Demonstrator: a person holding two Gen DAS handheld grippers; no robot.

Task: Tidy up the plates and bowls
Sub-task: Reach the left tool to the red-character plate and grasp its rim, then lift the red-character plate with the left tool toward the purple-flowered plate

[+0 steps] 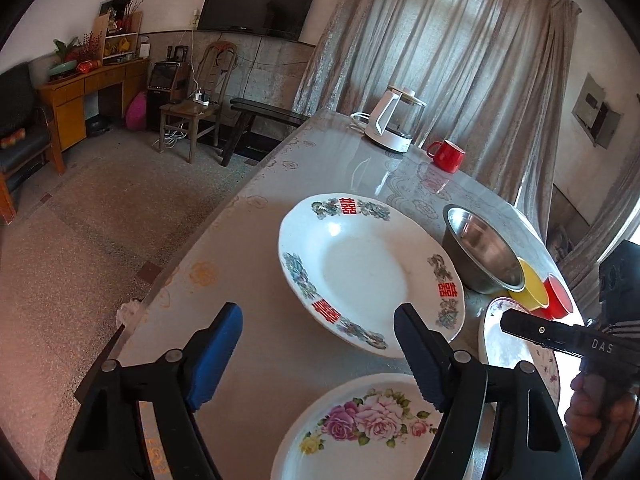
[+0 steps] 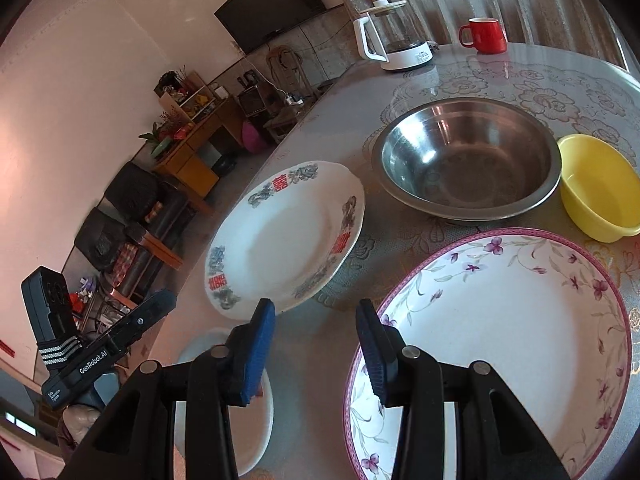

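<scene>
Plates and bowls lie on the lace-covered table point(image 2: 520, 80). We hold the left gripper point(image 1: 320, 354) wide open over the rose-printed white plate point(image 1: 360, 432), and the right gripper point(image 2: 316, 346) half open beside the purple-rimmed floral plate point(image 2: 500, 340); the steel bowl point(image 2: 468, 160) sits farther away.

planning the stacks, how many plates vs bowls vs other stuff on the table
plates: 3 (double-happiness plate, purple-flower plate, rose plate)
bowls: 3 (steel bowl, yellow bowl, red bowl)
red mug: 1
kettle: 1
total: 8
</scene>
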